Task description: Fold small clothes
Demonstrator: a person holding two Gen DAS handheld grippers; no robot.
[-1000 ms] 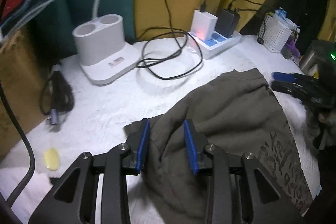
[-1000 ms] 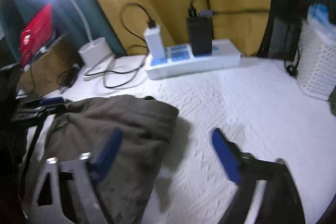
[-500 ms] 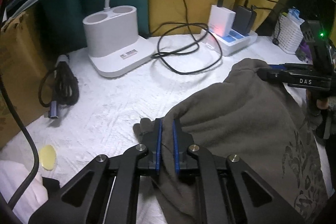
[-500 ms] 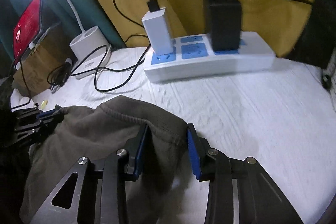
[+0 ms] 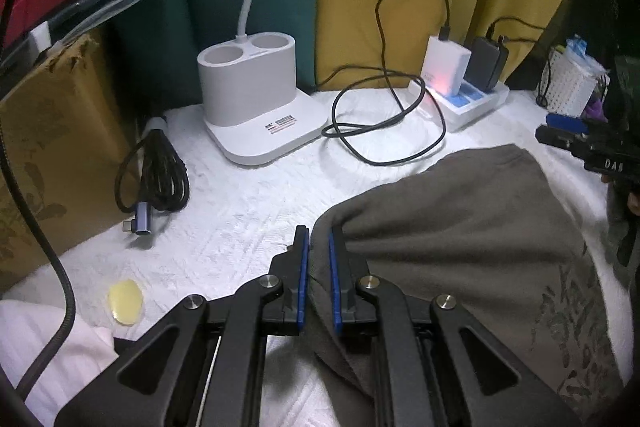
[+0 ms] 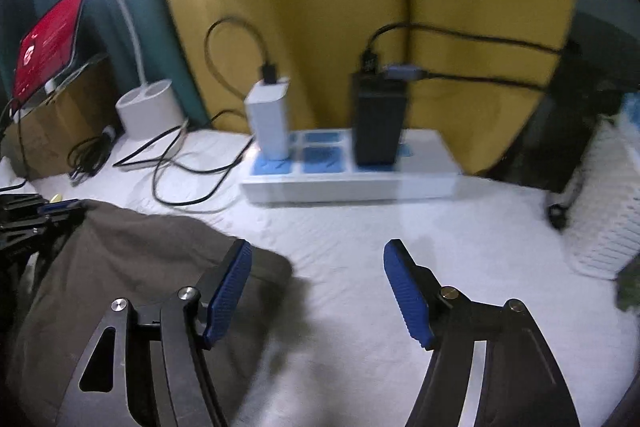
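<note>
Both tools look the same. The left gripper [image 5: 318, 255] has black angular linkage arms with triangular cut-outs, round silver screws at the joints, and narrow blue ribbed pads [image 5: 303, 279]. On the right gripper [image 6: 316, 287] the blue pads [image 6: 406, 293] are ribbed too.

left gripper [image 5: 318, 259] | fingers pinching garment [image 5: 460, 227] edge | white cloth [image 5: 248, 211]
</note>
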